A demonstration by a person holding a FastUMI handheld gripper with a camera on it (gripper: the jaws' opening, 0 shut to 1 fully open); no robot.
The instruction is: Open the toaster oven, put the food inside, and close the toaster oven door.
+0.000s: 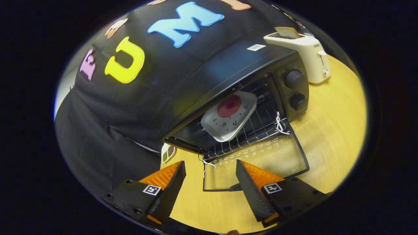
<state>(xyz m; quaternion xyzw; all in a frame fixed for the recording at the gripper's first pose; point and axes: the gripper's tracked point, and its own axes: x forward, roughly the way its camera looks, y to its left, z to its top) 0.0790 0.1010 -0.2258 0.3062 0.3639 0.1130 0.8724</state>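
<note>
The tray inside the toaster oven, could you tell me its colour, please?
White tray with a dark red round in its middle and small dark marks, clearest in the gripper view.

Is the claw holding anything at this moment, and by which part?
Nothing is held. The claw is open, its fingers apart above the lowered toaster oven door; the tray lies on the rack inside.

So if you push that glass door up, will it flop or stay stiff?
Probably stiff: the oven door is glass in a rigid frame, lying flat open. It likely swings on its hinge by the rack. The open tongs hover over it.
</note>
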